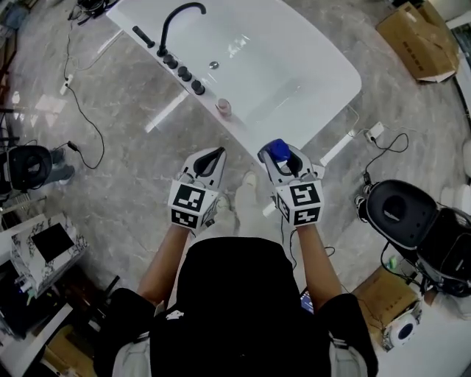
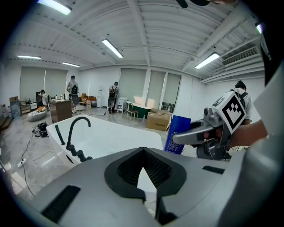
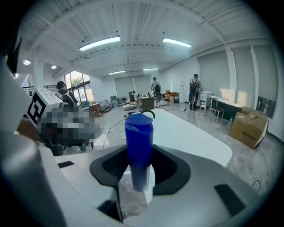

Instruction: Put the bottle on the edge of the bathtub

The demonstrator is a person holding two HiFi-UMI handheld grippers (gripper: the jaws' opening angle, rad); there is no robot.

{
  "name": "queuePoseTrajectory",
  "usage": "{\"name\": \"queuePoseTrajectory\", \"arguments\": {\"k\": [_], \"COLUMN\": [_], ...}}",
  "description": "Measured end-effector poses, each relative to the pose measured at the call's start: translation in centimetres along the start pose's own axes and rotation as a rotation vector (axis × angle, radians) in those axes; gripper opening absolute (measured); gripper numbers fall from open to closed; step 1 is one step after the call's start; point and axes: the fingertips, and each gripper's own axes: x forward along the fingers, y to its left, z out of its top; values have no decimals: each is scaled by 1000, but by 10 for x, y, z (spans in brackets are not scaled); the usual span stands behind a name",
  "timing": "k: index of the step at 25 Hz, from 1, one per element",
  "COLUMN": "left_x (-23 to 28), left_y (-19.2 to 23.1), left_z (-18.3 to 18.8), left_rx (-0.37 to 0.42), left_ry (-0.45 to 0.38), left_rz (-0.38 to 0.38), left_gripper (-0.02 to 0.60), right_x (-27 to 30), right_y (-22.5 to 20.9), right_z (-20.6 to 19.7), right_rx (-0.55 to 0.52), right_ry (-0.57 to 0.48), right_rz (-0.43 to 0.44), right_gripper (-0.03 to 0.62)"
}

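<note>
Bottle (image 3: 139, 146), blue and cylindrical, is clamped upright between the jaws of the right gripper (image 3: 140, 173), which are closed on its lower body with the flat cap uppermost. From the head view it is carried close to the near rim of the tub (image 1: 346, 88); whether it is already over the rim or just short of it cannot be told. The left gripper (image 2: 144, 170) is held beside it with jaws brought together and nothing between them.

The wall looks smooth and glossy, so some slip in the pads is to be expected, and the body is judged to be stiff plastic that will not be crushed by a firm squeeze. Its weight cannot be read; how full it is is not shown. Being tall and narrow, it is likely to tip if released on a rounded or sloping part of the rim.

The present low hold is judged suitable, since the base can be set down first and kept vertical. A flat stretch should be chosen, apart from the faucet (image 1: 176, 18) and the small pink item (image 1: 223, 108) already on the rim.
</note>
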Motion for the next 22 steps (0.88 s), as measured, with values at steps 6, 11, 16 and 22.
{"name": "queuePoseTrajectory", "arguments": {"k": [6,11,16,22], "left_x": [28,49,62,81], "left_y": [12,20,27,34], "left_z": [-17,-36,-59,-86], "left_rx": [-16,-14,-28,-45], "left_ry": [37,63,86,109], "left_rz": [23,32,49,51], "left_gripper": [14,14,14,14], "right_x": [32,58,83,113], "right_y": [-14,-25,-31,-36], "right_z": [-24,-47,-77,-108], "right_rx": [19,22,13,-3], "right_ry": [52,86,140,183], "right_rz": [31,42,62,77], "right_gripper": [156,156,156,156]}}
